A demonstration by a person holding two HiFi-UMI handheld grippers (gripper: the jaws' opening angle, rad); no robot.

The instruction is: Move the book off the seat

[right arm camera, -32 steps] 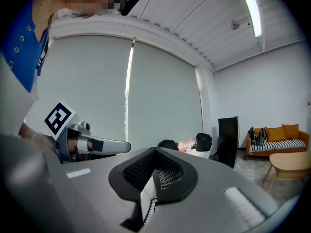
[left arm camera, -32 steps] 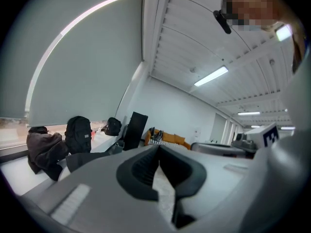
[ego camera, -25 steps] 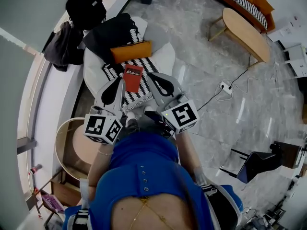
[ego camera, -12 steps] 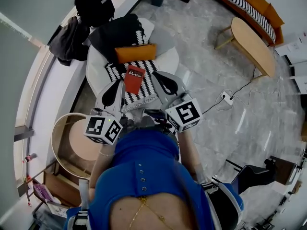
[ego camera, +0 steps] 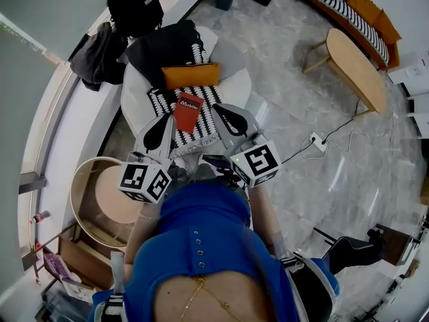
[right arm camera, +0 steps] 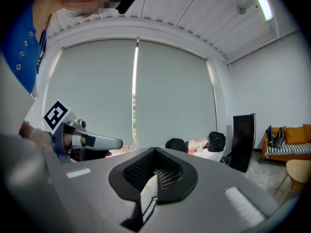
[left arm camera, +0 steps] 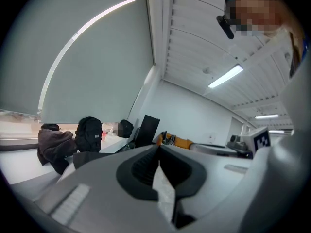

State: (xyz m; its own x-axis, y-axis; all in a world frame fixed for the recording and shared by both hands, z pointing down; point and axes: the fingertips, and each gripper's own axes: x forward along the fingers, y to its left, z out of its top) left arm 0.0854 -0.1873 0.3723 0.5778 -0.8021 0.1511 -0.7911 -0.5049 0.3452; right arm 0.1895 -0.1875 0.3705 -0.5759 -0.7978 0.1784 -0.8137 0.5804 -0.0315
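Book: the red book [ego camera: 188, 111] lies flat on the striped cushion [ego camera: 155, 100] of the seat [ego camera: 133, 96], toward the cushion's back edge, just in front of an orange cushion [ego camera: 191, 76].
Left gripper: the left gripper [ego camera: 163, 119] reaches over the striped cushion's left edge, its tip just beside the book's left side. Its jaws are pressed together with nothing between them.
Right gripper: the right gripper [ego camera: 218, 109] comes in over the cushion's right edge, its tip just beside the book's right side. Its jaws are closed too, and empty.
Contact: the book sits between the two tips. Whether either tip touches it cannot be told.
Seat back: a black garment [ego camera: 164, 45] is draped there, behind the orange cushion.
Ledge: a black backpack [ego camera: 134, 5] and a dark jacket [ego camera: 94, 52] rest on the white ledge beside the seat.
Floor: a round side table [ego camera: 100, 196] stands at the person's left, and an oval wooden table [ego camera: 355, 62] stands well apart on the right.
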